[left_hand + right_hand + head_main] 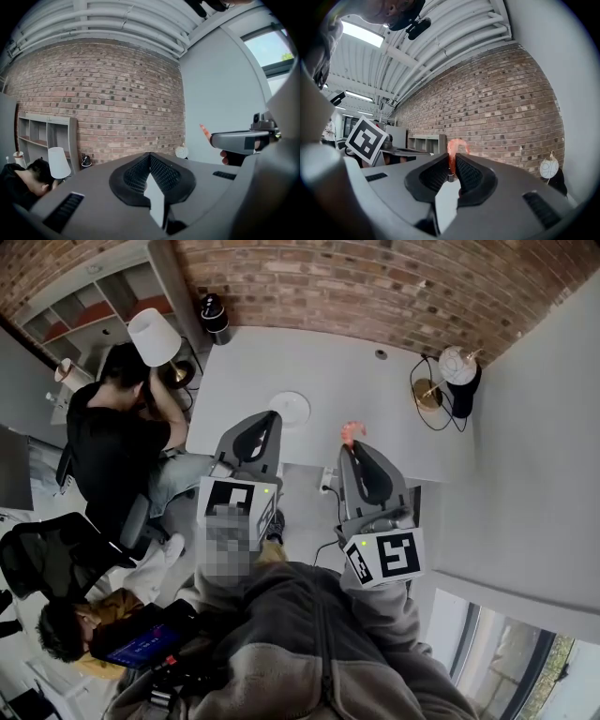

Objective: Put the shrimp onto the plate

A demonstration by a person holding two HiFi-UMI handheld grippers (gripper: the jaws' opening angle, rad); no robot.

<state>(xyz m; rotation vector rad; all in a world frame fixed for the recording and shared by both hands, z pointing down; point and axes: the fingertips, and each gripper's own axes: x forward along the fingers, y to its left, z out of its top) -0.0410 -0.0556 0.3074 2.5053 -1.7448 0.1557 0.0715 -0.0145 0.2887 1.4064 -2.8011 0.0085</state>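
A pink curved shrimp (455, 149) sticks up from between the jaws of my right gripper (453, 161), which is shut on it. In the head view the shrimp (352, 432) pokes out past the right gripper (357, 448), held near the front edge of the white table (375, 418). A small white plate (289, 409) lies on the table, left of the shrimp. My left gripper (267, 423) hovers just in front of the plate, jaws shut with nothing between them. From the left gripper view the shrimp's tail (205, 132) shows at the right gripper's tip.
A person in black (117, 442) sits at the table's left end beside a white lamp (155, 337). A brass lamp (445, 381) and a black speaker (215, 315) stand at the table's back. Another person (70, 629) sits at lower left.
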